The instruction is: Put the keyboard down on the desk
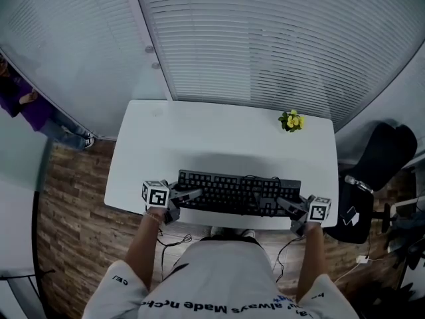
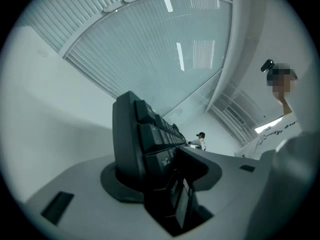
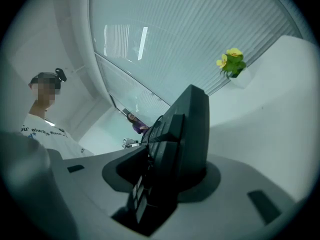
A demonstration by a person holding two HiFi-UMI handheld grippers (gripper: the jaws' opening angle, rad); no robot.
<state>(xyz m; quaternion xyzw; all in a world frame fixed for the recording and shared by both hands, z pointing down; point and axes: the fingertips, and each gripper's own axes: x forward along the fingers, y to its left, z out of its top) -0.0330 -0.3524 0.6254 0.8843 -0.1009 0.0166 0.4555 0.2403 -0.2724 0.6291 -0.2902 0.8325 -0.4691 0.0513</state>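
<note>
One keyboard (image 1: 239, 193) lay flat on desk (image 1: 199, 131), near its 6 o'clock edge, long side running 9 to 3 o'clock. Left gripper (image 1: 191, 194) sat at keyboard's 9 o'clock end, jaws apart, end between them, pads not clamped. Right gripper (image 1: 284, 203) sat at 3 o'clock end, jaws likewise apart round that end, grip loose. Flowers (image 1: 291, 120) stood at 1 o'clock from keyboard, at desk's far corner, well apart. Chair (image 1: 382, 158) stood off desk at 3 o'clock. Blinds (image 1: 265, 38) ran behind desk at 12 o'clock.
</note>
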